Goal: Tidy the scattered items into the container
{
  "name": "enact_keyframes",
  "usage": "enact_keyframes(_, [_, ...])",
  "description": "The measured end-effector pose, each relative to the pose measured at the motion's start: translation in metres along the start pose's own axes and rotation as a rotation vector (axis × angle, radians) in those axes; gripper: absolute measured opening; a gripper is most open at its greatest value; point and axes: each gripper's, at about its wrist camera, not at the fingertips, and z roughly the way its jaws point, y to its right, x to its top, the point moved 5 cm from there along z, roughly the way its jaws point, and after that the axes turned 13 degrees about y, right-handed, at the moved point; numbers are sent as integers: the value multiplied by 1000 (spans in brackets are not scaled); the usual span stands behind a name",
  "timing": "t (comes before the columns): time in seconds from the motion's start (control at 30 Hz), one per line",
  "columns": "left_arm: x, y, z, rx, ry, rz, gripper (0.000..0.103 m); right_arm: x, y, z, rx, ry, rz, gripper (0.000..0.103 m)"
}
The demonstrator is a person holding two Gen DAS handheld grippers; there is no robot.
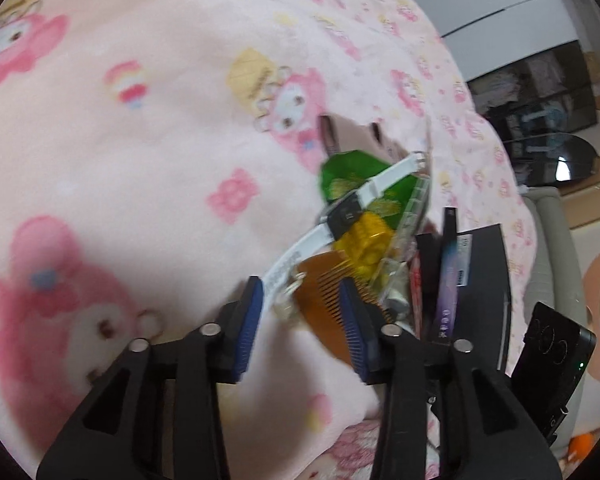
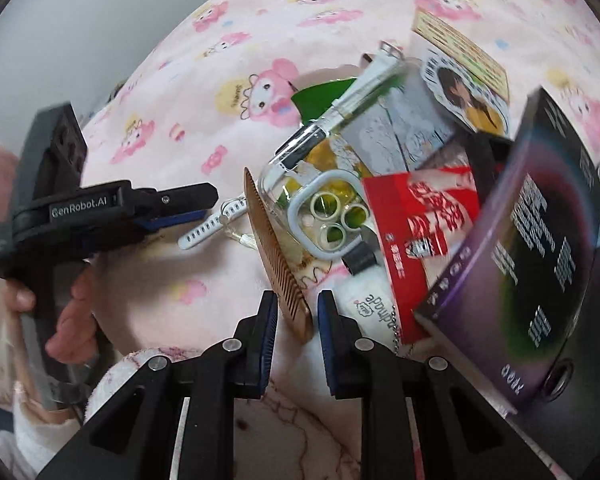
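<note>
Blanket of pink fleece (image 2: 228,140), printed with cartoon rabbits, covers the whole surface. To the right of centre on it lies a clear plastic container (image 2: 269,178), heaped with small things. Among them are a green foil packet (image 2: 320,96), a yellow plastic block (image 1: 368,240) and a red and white snack packet (image 2: 420,216). At the far right a purple and black cardboard box (image 2: 540,240) leans against the heap.

A white-strapped wristwatch with a black face (image 1: 348,216) lies across the container's left rim. Its near strap end trails out onto the blanket.

An amber plastic comb (image 2: 276,248) stands on its edge just left of the container, running from far to near.

The right gripper (image 2: 298,320) is clenched on the comb's near end, with the blue pads on either side of it.

The left gripper (image 1: 302,320) comes in from the left, held by a person's hand (image 2: 68,320). Its jaws are parted. The loose strap end sits between its tips, close to the left pad, but the pads are not pressing on it. From its own camera the comb's teeth also show in the gap, partly hidden behind its right finger
</note>
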Motion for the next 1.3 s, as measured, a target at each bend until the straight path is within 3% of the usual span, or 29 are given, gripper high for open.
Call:
enact_keyframes(0.13, [9, 8, 16, 2, 20, 66, 53, -3, -2, -4, 17, -14, 6, 18])
enact_keyframes(0.23, [6, 8, 30, 9, -17, 81, 53, -10, -4, -2, 14, -30, -19, 18])
enact_keyframes(0.47, [1, 13, 13, -3, -12, 96, 36, 6, -2, -9, 42, 9, 27, 12])
enact_keyframes(0.57, [-6, 17, 6, -80, -58, 64, 36, 16, -3, -15, 2, 51, -9, 11])
enact_keyframes(0.7, [-15, 15, 6, -7, -50, 122, 36, 25, 9, -18, -57, 75, -2, 11])
enact_keyframes(0.77, [-14, 11, 10, -19, -61, 100, 39, 21, 14, -18, -111, 68, -13, 11])
enact_keyframes(0.87, [-11, 10, 19, -58, -81, 62, 54, 11, 19, -34, -31, 45, 24, 11])
enact_keyframes(1.0, [-5, 14, 28, -2, -53, 82, 63, -2, 26, -28, -30, -2, 31, 11])
enact_keyframes(1.13, [0, 15, 35, 40, -46, 115, 63, -4, 24, -32, -27, 3, 31, 11])
enact_keyframes(1.3, [-6, 11, 36, 19, -66, 101, 59, -6, 27, -21, -21, -4, 67, 11])
